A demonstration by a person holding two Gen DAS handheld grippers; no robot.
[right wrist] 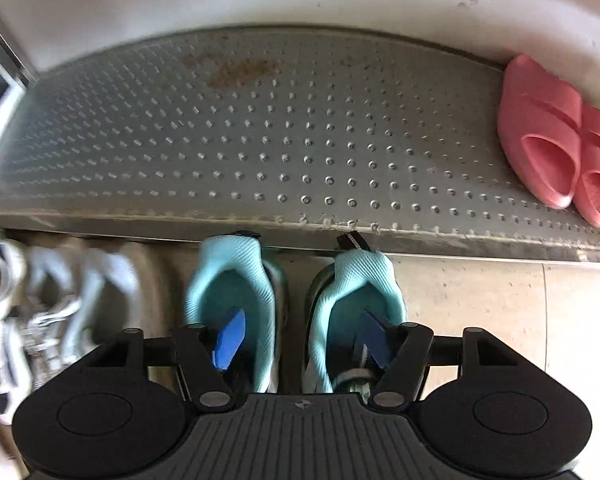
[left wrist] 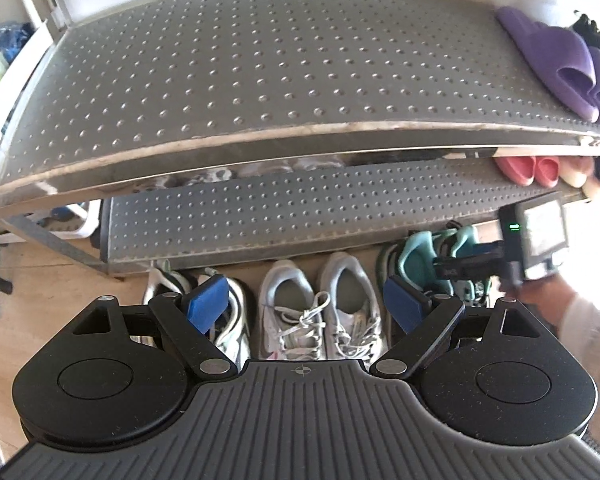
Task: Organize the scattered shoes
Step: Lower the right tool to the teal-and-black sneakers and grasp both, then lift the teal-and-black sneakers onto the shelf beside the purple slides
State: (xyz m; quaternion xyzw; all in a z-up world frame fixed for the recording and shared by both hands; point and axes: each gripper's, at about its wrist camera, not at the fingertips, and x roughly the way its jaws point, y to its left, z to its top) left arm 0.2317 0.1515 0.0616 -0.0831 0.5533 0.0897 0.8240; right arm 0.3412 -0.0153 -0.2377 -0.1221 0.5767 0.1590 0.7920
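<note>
Right gripper (right wrist: 300,338) fingers released, one inside each teal sneaker (right wrist: 236,300); left gripper (left wrist: 305,306) fingers released above the white sneakers (left wrist: 320,312).

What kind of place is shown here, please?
Probably a home entryway or shoe corner: a metal shoe rack holds purple slippers and pink slippers, with grey sneakers lined on the floor.

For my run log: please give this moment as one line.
left gripper: open over white sneakers | right gripper: open, one finger in each teal sneaker | floor, by rack
</note>
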